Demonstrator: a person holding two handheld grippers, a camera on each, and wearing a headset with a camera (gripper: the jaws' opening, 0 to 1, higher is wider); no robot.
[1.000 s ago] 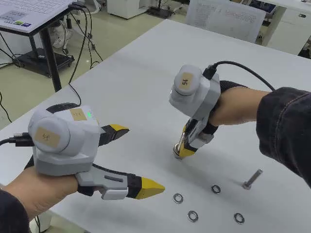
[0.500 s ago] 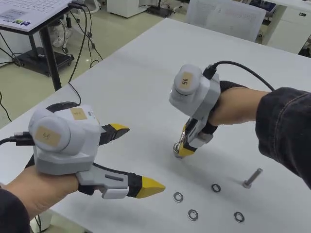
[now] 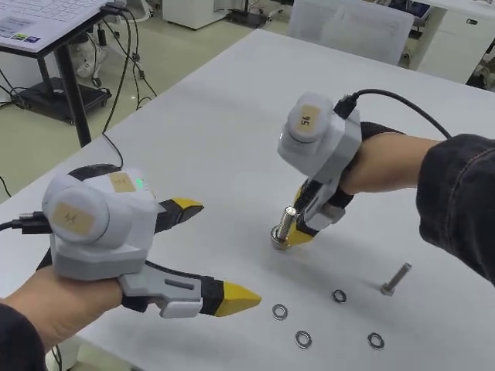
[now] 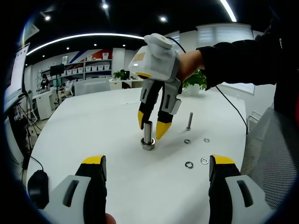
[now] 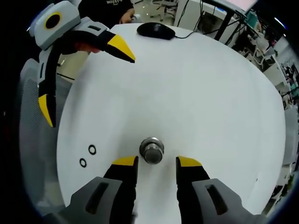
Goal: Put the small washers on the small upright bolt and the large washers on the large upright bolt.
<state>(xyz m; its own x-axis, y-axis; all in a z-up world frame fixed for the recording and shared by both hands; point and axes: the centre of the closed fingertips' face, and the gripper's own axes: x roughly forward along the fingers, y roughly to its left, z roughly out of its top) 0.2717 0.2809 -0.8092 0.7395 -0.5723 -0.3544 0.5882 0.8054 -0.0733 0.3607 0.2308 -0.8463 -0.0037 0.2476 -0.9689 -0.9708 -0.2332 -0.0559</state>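
The large bolt (image 3: 283, 226) (image 4: 148, 135) (image 5: 152, 150) stands upright on its head on the white table (image 3: 232, 131). My right gripper (image 3: 298, 234) (image 4: 150, 125) (image 5: 157, 162) is open just behind it, its yellow tips on either side of the shaft and apart from it. The small bolt (image 3: 396, 279) (image 4: 189, 121) is off to the right and looks upright on its head. Several washers (image 3: 280, 311) (image 4: 189, 164) (image 5: 92, 150) lie flat near the front edge. My left gripper (image 3: 218, 249) (image 4: 159, 161) (image 5: 84, 79) hangs open and empty at the left.
A laptop on a black stand (image 3: 31, 23) with trailing cables stands off the table's far left. A sheet of paper (image 3: 348, 27) lies at the table's far end. A black mouse (image 5: 156, 30) (image 4: 37, 189) sits left of my left gripper. The table's front edge runs just below the washers.
My right gripper has opened and drawn slightly up and back off the large bolt, which now stands free. The left gripper has stayed where it was.
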